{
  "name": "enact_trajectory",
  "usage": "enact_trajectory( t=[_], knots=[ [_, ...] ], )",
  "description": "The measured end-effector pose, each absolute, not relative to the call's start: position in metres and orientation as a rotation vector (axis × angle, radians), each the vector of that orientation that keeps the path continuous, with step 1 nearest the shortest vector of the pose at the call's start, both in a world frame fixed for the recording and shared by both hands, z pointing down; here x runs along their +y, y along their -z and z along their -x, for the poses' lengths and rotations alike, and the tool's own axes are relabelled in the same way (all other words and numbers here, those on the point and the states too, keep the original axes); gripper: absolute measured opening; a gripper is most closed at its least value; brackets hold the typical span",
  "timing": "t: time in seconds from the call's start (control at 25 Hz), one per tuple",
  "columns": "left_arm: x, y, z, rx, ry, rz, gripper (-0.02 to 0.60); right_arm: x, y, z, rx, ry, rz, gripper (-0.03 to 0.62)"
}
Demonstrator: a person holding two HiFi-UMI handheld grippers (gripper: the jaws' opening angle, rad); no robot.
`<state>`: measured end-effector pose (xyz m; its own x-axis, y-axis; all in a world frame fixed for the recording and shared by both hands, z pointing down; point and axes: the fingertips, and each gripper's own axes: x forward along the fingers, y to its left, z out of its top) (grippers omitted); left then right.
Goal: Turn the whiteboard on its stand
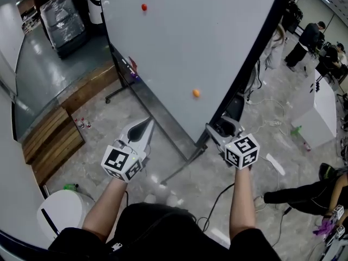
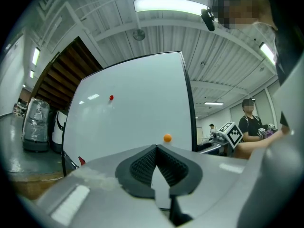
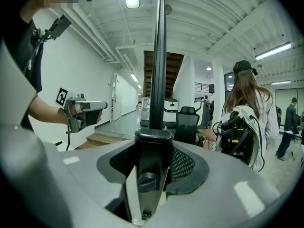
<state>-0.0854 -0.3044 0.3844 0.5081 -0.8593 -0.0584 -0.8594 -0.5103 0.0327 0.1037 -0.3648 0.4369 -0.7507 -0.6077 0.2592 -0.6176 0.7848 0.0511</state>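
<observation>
The right gripper [image 1: 222, 128] is clenched on the black side edge of the whiteboard [image 1: 206, 37], which rises tilted straight ahead of it. The left gripper [image 1: 142, 126], jaws pressed together on nothing, points at the whiteboard's face nearby, with an orange magnet [image 1: 196, 93] just ahead.

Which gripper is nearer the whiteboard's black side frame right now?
Right. The right gripper is clamped on the black side frame near its lower end. The left gripper, jaws together, is held clear in front of the white board face.
</observation>
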Motion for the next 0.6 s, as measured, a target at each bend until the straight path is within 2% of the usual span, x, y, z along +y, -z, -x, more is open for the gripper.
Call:
enact_trajectory(
  t=[0.32,0.48,0.6],
  knots=[
    [-0.306,-0.378,0.068,1.444,-0.124,2.776,0.003,-0.369,-0.435,-0.105,-2.711,-0.011,-1.124,0.199],
    [-0.304,-0.376,0.059,1.386,-0.141,2.801,0.003,-0.365,-0.436,-0.108,-2.661,0.021,-1.21,0.236],
    [-0.302,-0.374,0.053,1.349,-0.152,2.817,0.002,-0.36,-0.434,-0.115,-2.645,0.022,-1.261,0.238]
  ],
)
